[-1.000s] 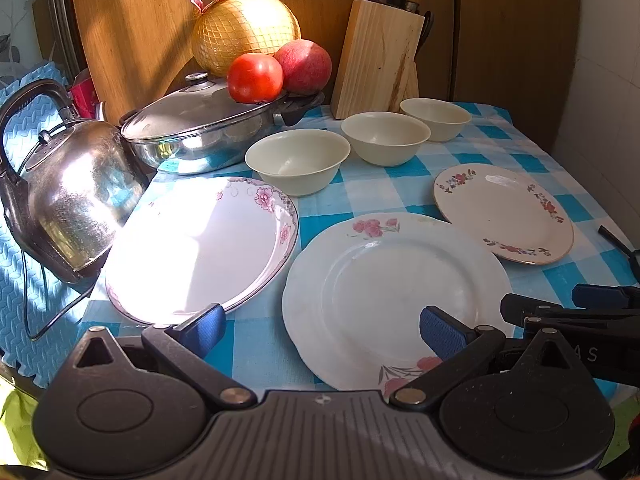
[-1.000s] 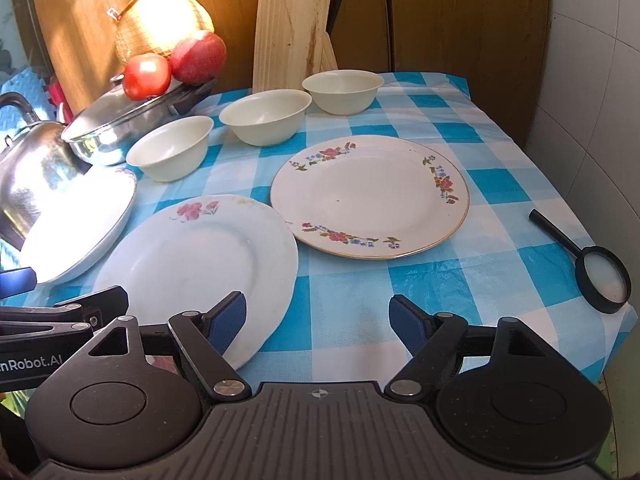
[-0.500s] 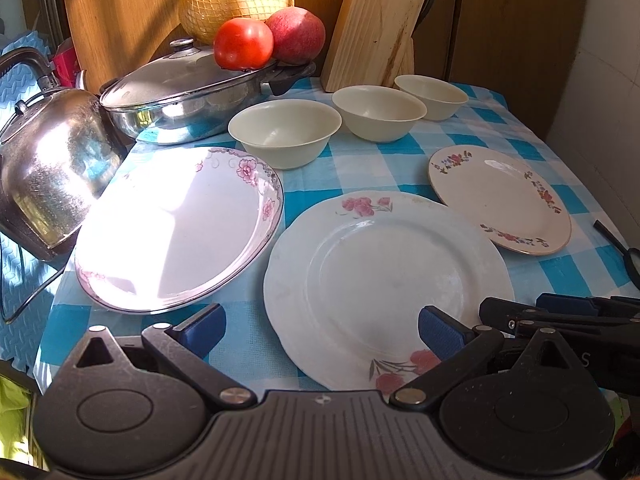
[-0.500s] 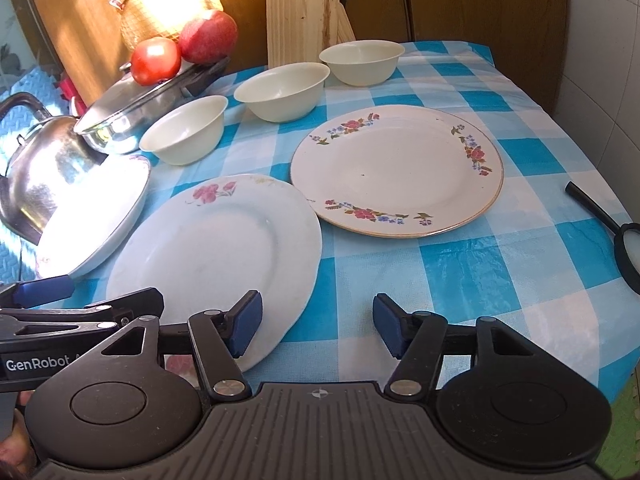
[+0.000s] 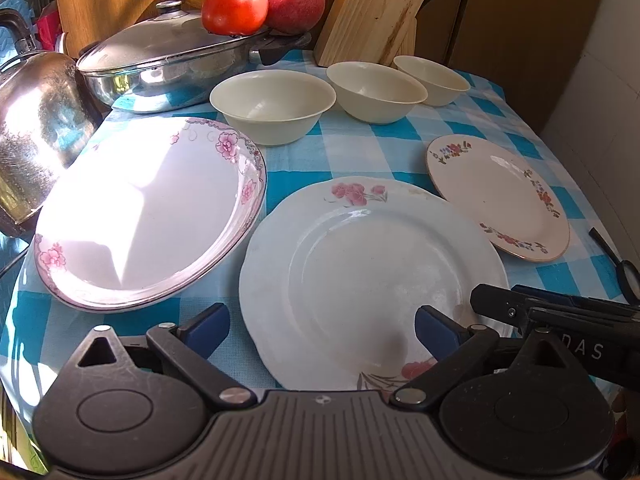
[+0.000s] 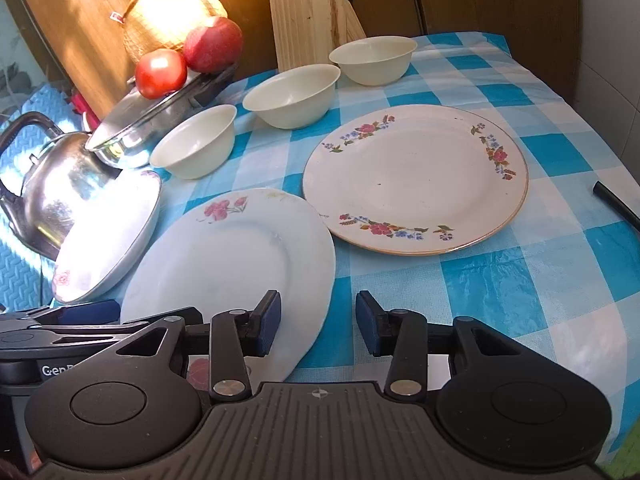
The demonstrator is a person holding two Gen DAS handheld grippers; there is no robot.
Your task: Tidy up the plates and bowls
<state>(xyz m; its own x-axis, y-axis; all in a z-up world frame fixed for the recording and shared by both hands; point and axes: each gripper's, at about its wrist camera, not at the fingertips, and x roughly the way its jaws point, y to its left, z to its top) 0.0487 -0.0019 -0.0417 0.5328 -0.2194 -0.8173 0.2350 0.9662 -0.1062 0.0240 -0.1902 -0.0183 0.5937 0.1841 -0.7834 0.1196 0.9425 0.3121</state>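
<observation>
Three plates lie on the blue checked cloth: an oval pink-rimmed plate (image 5: 148,216) at left, a white plate with red flowers (image 5: 372,272) in the middle, and a cream floral plate (image 6: 416,176) at right. Behind them stand three cream bowls (image 5: 272,104) (image 5: 376,90) (image 5: 432,78) in a row. My left gripper (image 5: 320,324) is open over the white plate's near edge. My right gripper (image 6: 319,318) is open with a narrow gap that straddles the white plate's (image 6: 232,264) right rim, the left finger above the plate and the right finger over the cloth.
A steel kettle (image 5: 36,132) and a lidded pan (image 5: 168,64) stand at left, with a tomato (image 5: 234,6), an apple and a netted melon on the pan. A knife block (image 5: 376,12) is at the back. A magnifying glass (image 5: 628,276) lies near the tiled right wall.
Both grippers have moved forward and lower toward the white plate. The right gripper's fingers have drawn closer together around the plate's rim; the left gripper's gap has stayed wide.
</observation>
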